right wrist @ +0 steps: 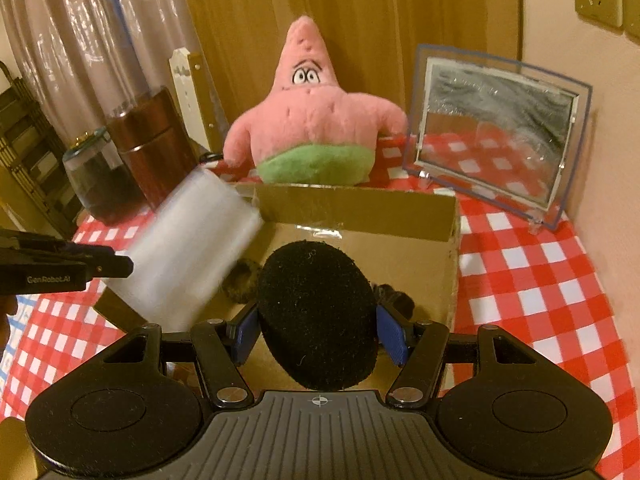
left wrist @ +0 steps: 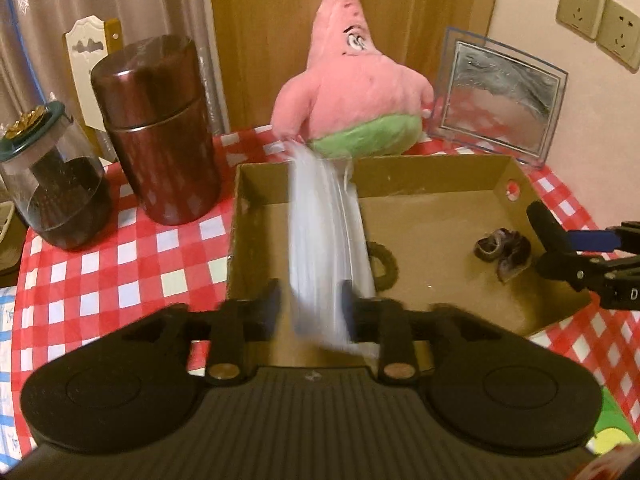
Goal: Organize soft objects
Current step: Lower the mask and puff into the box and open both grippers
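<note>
- Nearest in the left wrist view: left gripper (left wrist: 310, 312), jaws parted, a blurred white translucent sheet (left wrist: 328, 248) between the fingers, not pressed by the pads; released.
- Nearest in the right wrist view: right gripper (right wrist: 318, 330), blue pads clenched on both sides of a black round sponge (right wrist: 318, 314), held over the near part of the cardboard box (right wrist: 356, 208).
- At far left on the red-checked tablecloth (left wrist: 120, 264): clear jar with dark contents (left wrist: 56, 196), beside it a tall brown canister (left wrist: 154, 128).
- In the middle: the open box, on its floor a dark ring (left wrist: 386, 266) next to the sheet and a small dark crumpled piece (left wrist: 506, 254) toward the right wall.
- Behind the box, just at its far wall: pink star plush toy (left wrist: 354, 84) with green bottom, upright.
- At right of the toy: clear standing frame (left wrist: 500, 96), well apart from the jars.
- On the wall at far right: sockets (left wrist: 600, 24).
</note>
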Available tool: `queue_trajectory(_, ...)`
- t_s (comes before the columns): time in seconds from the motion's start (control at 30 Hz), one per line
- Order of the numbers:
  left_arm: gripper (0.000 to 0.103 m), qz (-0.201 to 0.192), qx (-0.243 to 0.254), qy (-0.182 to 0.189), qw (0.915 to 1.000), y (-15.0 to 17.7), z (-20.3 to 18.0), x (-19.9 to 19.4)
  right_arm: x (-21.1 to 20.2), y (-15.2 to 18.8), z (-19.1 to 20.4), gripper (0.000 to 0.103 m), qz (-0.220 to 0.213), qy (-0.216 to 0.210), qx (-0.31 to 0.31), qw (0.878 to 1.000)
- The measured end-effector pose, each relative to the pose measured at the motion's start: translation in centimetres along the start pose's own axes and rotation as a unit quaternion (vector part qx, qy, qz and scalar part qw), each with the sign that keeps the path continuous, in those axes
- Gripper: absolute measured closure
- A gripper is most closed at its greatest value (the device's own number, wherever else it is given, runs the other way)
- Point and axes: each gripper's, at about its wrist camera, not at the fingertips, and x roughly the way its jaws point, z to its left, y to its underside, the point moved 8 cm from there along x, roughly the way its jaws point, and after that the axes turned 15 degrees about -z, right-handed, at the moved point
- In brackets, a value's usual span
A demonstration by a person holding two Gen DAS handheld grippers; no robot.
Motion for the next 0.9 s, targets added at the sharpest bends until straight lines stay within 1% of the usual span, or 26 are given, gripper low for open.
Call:
queue_trajectory(0.2,0.069,-0.006,-0.004,-0.005,1.0000,0.4,1.0,-0.3,0.8,0.7,-0.2,0.041,0.007,0.002,0.001,1.000)
queue_trajectory(0.37,0.069,-0.014,-0.006,-0.003,0.9999,0.3,1.1,-0.9,1.2,0.5,-0.3,0.041,0.005,0.007,0.003,1.000)
queue_trajectory(0.43,0.069,-0.017,-0.005,-0.001,0.9998,0.1,1.0,-1.2,1.2,0.3,-0.2,0.040,0.002,0.002,0.006,1.000)
queue_trajectory(0.47,0.068,-0.019,-0.005,-0.001,0.9998,0.0,1.0,-1.3,1.3,0.2,-0.1,0.038,0.000,-0.003,0.009,1.000)
queue_trajectory(0.53,0.066,-0.021,-0.005,0.001,0.9998,-0.1,0.8,-1.5,1.2,-0.1,0.0,0.028,-0.006,-0.009,0.018,1.000)
queue_trajectory(0.7,0.060,-0.024,-0.005,0.003,0.9997,0.0,0.6,-2.0,0.6,-0.4,-0.1,0.027,-0.012,0.002,0.019,1.000)
queue_trajectory(0.9,0.058,-0.027,-0.009,0.009,0.9996,0.1,0.1,-3.6,-1.2,-0.2,0.0,0.027,-0.012,0.008,0.017,1.000)
